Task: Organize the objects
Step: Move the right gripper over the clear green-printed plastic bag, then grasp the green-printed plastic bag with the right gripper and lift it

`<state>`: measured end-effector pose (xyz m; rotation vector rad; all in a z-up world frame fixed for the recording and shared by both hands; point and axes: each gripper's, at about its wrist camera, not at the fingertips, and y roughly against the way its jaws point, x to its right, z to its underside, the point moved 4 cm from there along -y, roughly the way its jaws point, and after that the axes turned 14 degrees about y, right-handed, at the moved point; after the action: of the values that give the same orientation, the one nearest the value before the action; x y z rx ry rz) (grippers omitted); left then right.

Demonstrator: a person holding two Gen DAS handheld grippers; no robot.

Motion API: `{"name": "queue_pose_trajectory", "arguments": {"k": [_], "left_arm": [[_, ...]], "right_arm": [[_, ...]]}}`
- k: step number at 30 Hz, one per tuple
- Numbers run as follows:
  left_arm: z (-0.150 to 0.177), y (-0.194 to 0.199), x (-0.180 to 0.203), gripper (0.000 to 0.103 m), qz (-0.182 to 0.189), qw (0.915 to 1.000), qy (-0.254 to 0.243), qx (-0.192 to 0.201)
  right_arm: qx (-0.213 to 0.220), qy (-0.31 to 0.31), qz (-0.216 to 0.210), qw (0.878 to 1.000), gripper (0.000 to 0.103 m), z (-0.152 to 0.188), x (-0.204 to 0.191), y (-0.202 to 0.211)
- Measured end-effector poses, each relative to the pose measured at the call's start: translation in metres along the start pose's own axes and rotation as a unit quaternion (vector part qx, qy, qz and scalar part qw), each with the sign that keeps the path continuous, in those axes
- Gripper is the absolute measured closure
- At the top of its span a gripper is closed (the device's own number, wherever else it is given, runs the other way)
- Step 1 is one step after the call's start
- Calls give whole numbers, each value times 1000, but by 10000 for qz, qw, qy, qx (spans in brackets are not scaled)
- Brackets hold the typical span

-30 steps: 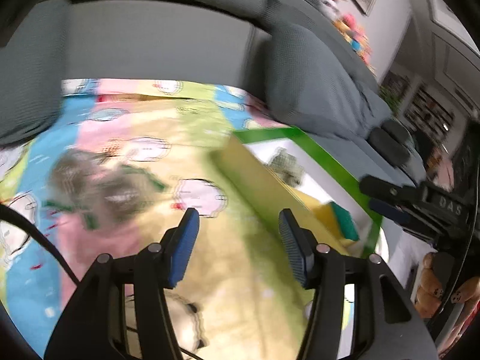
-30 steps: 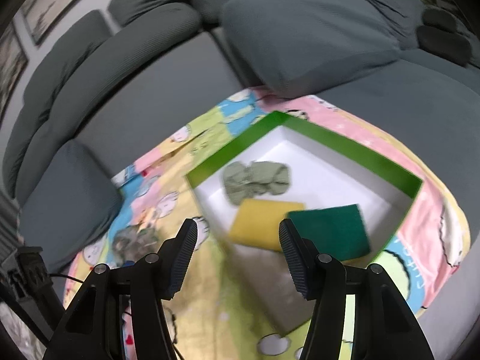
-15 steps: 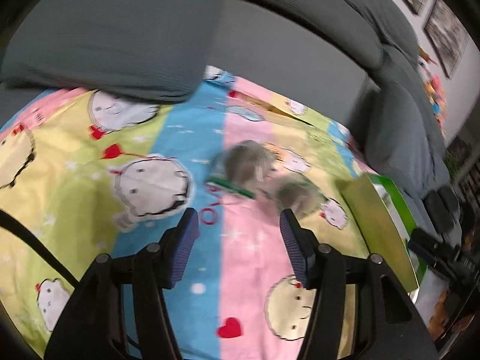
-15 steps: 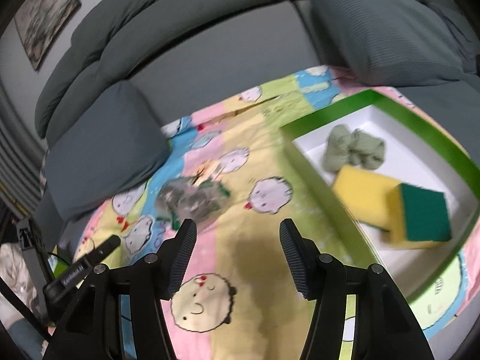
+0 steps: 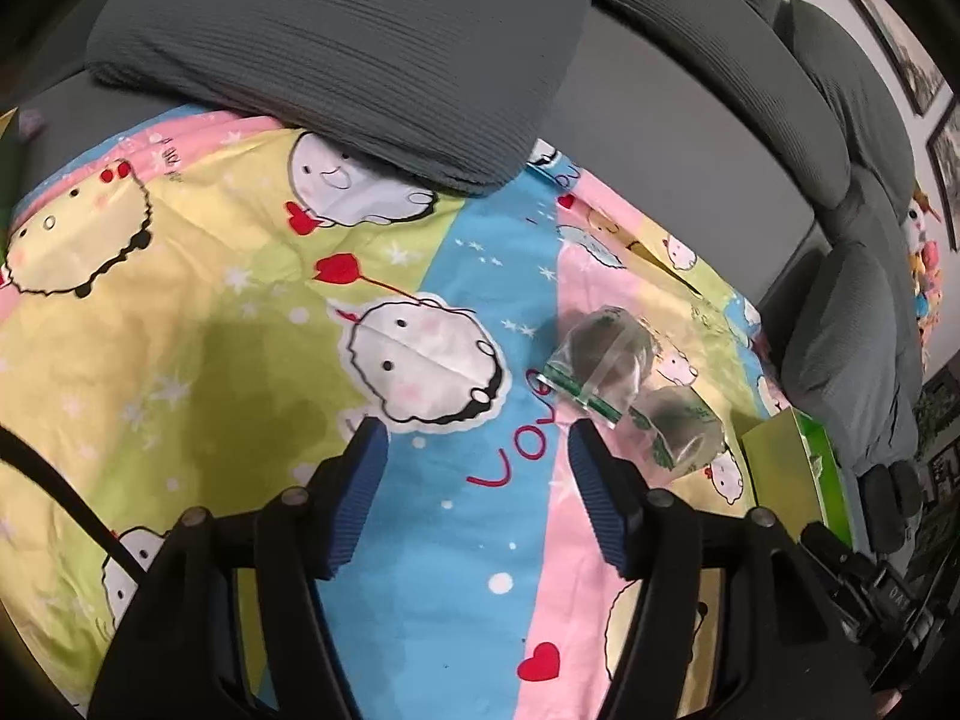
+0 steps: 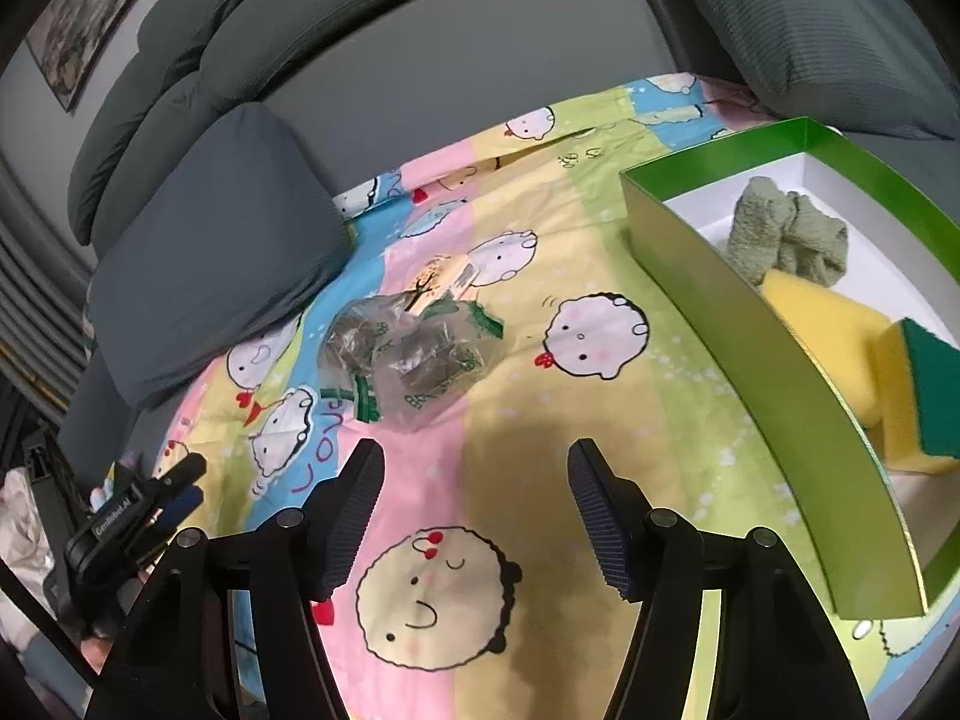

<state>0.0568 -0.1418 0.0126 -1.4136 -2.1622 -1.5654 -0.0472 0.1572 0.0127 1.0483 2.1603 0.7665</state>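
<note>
A clear plastic bag (image 6: pixel 408 354) with dark round contents lies on the cartoon bedsheet (image 6: pixel 540 450); it also shows in the left wrist view (image 5: pixel 630 384), ahead and right of my left gripper (image 5: pixel 474 438). My left gripper is open and empty above the sheet. My right gripper (image 6: pixel 474 462) is open and empty, just short of the bag. A green box (image 6: pixel 750 312) at the right holds a green cloth (image 6: pixel 786 234) and a yellow-green sponge (image 6: pixel 870 372). The left gripper (image 6: pixel 174 492) also shows at the lower left of the right wrist view.
A grey cushion (image 5: pixel 336 54) lies on the sheet's far edge, and another (image 6: pixel 204 252) is left of the bag. The grey sofa back (image 6: pixel 450 54) runs behind. The box's edge (image 5: pixel 798 468) shows at the right in the left wrist view.
Both views have swung left, away from the box and toward the bag. The bag now sits closer and sharper ahead of each gripper. Both grippers stayed open.
</note>
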Motion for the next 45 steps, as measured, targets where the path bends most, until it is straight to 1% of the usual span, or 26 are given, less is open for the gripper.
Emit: {"name": "queue_pose_trajectory", "arguments": {"k": [1,3,6,10,14,16,18,20,23,24,29,32,33,36,37,40,45], "left_arm": [[1,-1,2,37,45,10000,-31,-12],[2,-4,8,32,201,9997,-88,-47],[0,-11,11,30,269,9996,-90,-26],[-1,-24,14,28,357,9992,15,-179],[5,-37,33,21,476,9984,-232,-217],[8,-44,41,18,519,9977,-344,-256],[10,-54,47,18,538,9973,-382,-328],[12,-66,50,18,547,9969,-311,-467],[16,-82,55,18,622,9953,-213,-705],[18,-85,57,18,640,9949,-240,-741],[28,-97,74,18,629,9930,-613,-785],[33,-105,83,18,693,9911,-712,-882],[34,-107,84,18,710,9905,-746,-908],[38,-113,88,18,726,9898,-766,-952],[40,-116,89,18,760,9889,-760,-1028],[45,-123,94,18,829,9862,-810,-1178],[48,-131,99,19,901,9842,-881,-1248]], "right_arm": [[0,-10,-16,10000,37,-1,-1,-2],[-27,-4,-39,10000,32,-3,-2,-7],[-92,63,-14,9999,32,-6,-3,-15],[-128,126,11,9998,31,-12,-2,-25],[-109,174,61,9998,24,-21,1,-34],[-102,214,37,9997,24,-27,2,-40],[-104,237,8,9997,23,-32,2,-47],[-116,252,-40,9996,23,-36,2,-55],[-138,213,-248,9994,23,-42,3,-67],[-123,182,-350,9991,23,-44,3,-71],[77,-58,-562,9984,23,-53,9,-80],[123,-199,-629,9977,19,-59,11,-89],[106,-222,-621,9978,17,-61,11,-94],[-56,-221,-427,9988,17,-62,11,-107],[-110,-219,-411,9989,17,-62,11,-111],[-244,-208,-612,9976,17,-61,9,-120],[-271,-270,-660,9971,17,-58,10,-126]]}}
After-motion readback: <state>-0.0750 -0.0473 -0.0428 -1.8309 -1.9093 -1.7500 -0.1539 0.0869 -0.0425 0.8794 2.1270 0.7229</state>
